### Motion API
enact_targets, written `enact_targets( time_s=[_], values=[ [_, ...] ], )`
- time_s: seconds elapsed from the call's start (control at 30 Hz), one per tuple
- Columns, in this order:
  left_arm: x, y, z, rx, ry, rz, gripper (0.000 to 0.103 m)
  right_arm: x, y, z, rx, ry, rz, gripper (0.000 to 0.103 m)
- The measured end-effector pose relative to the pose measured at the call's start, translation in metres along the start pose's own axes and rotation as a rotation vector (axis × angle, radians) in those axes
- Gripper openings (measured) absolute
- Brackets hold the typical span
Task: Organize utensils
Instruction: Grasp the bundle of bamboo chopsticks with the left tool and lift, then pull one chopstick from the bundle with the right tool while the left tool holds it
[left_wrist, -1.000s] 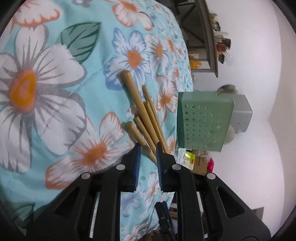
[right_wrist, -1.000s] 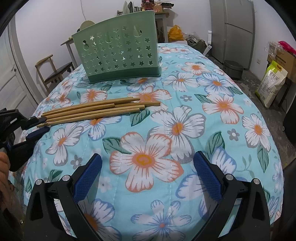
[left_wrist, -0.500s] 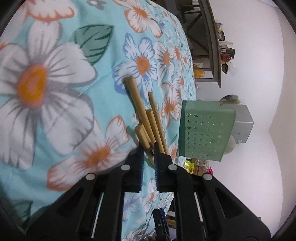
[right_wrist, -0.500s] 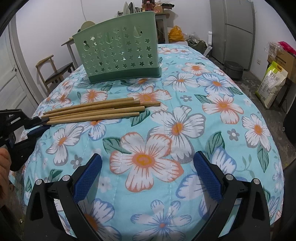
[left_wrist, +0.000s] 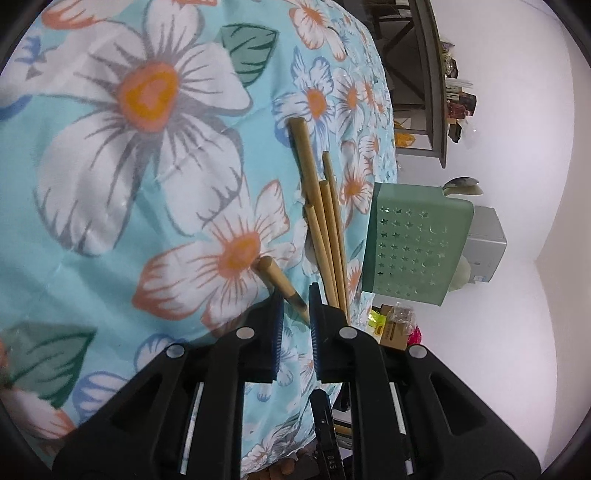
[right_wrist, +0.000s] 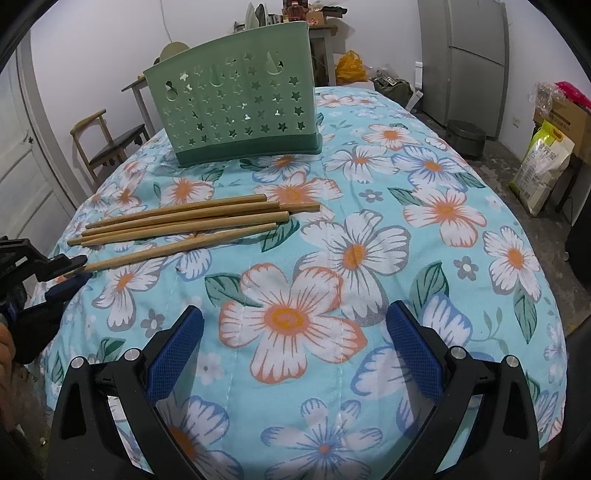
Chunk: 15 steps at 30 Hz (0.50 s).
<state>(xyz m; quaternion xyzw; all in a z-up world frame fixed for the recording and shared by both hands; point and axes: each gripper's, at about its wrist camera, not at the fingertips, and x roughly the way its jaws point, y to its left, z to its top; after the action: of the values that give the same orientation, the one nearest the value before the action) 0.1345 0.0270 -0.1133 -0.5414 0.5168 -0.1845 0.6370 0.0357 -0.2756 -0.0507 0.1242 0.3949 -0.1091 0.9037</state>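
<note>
Several wooden chopsticks (right_wrist: 184, 219) lie side by side on the floral cloth (right_wrist: 332, 258), in front of a green perforated utensil holder (right_wrist: 236, 110) standing upright at the far side. My left gripper (left_wrist: 295, 306) is shut on the thin end of one chopstick (left_wrist: 277, 278) and has pulled it apart from the bundle (left_wrist: 325, 221); it also shows in the right wrist view (right_wrist: 177, 247), held at the left edge by the left gripper (right_wrist: 74, 271). My right gripper (right_wrist: 291, 354) is open and empty, low over the near cloth. The holder (left_wrist: 413, 243) shows beyond the bundle.
A wooden chair (right_wrist: 107, 144) and a door stand at the left. A fridge (right_wrist: 469, 55), a dark bin (right_wrist: 465, 136) and bags (right_wrist: 543, 158) stand at the right. A cluttered shelf (left_wrist: 436, 81) lies behind the table.
My left gripper closed on one chopstick's thin end and drew it away from the bundle, angling it toward the near side. The right gripper has not moved.
</note>
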Motion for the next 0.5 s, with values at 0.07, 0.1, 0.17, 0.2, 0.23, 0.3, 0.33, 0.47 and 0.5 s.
enact_targets(
  time_s=[0.07, 0.1, 0.17, 0.2, 0.23, 0.3, 0.33, 0.47, 0.5],
  values=[
    [0.004, -0.002, -0.001, 0.01, -0.008, 0.006, 0.012, 0.001, 0.001, 0.0, -0.004, -0.003, -0.008, 0.097],
    [0.006, -0.004, 0.0, 0.016, -0.013, 0.006, 0.012, 0.001, 0.002, -0.001, -0.008, -0.004, -0.013, 0.097],
    [0.009, -0.007, -0.001, 0.028, -0.024, 0.011, 0.011, 0.001, 0.003, -0.001, -0.015, -0.007, -0.017, 0.097],
    [0.01, -0.008, -0.001, 0.034, -0.031, 0.013, 0.011, 0.001, 0.003, -0.002, -0.015, -0.008, -0.014, 0.097],
    [0.012, -0.01, -0.001, 0.038, -0.037, 0.016, 0.012, 0.0, 0.002, -0.002, -0.014, -0.008, -0.009, 0.097],
    [0.012, -0.011, -0.002, 0.05, -0.05, 0.021, 0.012, -0.001, -0.001, -0.002, -0.008, -0.009, 0.009, 0.097],
    [0.013, -0.012, -0.002, 0.057, -0.055, 0.022, 0.012, -0.002, -0.002, -0.002, -0.006, -0.01, 0.019, 0.097],
    [0.012, -0.014, -0.004, 0.098, -0.073, 0.017, 0.012, -0.001, -0.002, -0.003, -0.034, -0.008, 0.025, 0.097],
    [0.013, -0.017, -0.005, 0.109, -0.075, 0.016, 0.012, -0.001, 0.0, -0.003, -0.045, -0.003, 0.02, 0.097]
  ],
)
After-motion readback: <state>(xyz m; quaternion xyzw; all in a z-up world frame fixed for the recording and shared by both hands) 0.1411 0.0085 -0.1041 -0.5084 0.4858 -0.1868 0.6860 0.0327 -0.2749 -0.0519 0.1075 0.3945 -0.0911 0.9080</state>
